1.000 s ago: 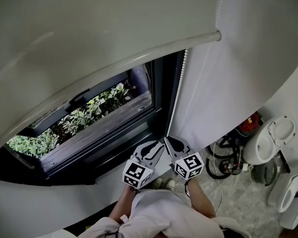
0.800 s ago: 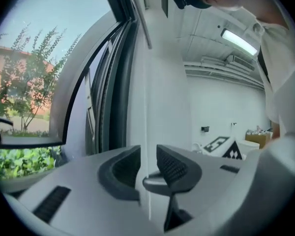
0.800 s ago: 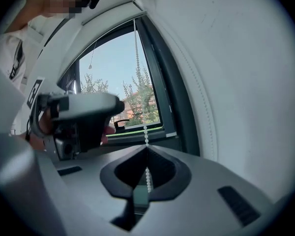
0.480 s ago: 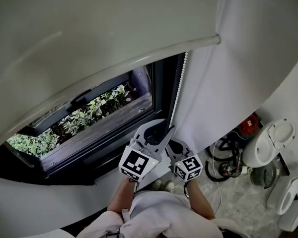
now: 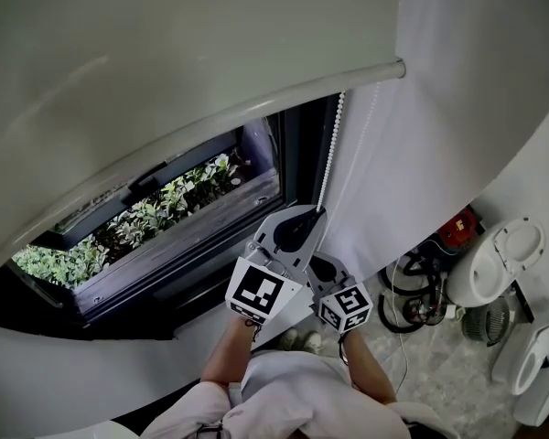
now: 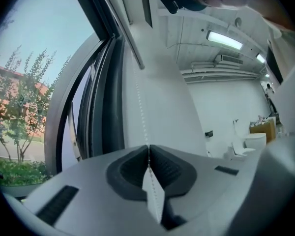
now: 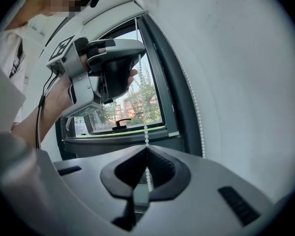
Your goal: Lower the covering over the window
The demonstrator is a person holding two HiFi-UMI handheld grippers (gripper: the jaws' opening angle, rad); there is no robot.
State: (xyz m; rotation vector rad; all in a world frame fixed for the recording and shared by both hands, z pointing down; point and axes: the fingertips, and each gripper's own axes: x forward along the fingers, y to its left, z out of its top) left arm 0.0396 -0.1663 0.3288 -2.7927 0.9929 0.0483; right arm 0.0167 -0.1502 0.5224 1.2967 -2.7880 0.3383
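Observation:
A pale roller blind (image 5: 165, 53) hangs part-way down the window (image 5: 165, 222), its bottom bar (image 5: 256, 108) running across the top of the head view. A white bead chain (image 5: 334, 144) drops beside the frame. My left gripper (image 5: 317, 212) is the upper one. Its jaws have just been closing and are shut on the bead chain (image 6: 140, 97), which runs up from the closed tips. Just below it, my right gripper (image 5: 318, 262) is shut on the same chain (image 7: 146, 132). The left gripper (image 7: 108, 68) also shows in the right gripper view, above and to the left.
The dark window frame (image 5: 297, 154) stands left of the chain, a white wall (image 5: 421, 154) to its right. Down on the floor at right lie coiled cables (image 5: 416, 295), a red object (image 5: 459, 227) and white appliances (image 5: 494, 254).
The left gripper has risen along the chain from beside the right gripper to above it, and its open jaws have shut on the chain. The right gripper has stayed put.

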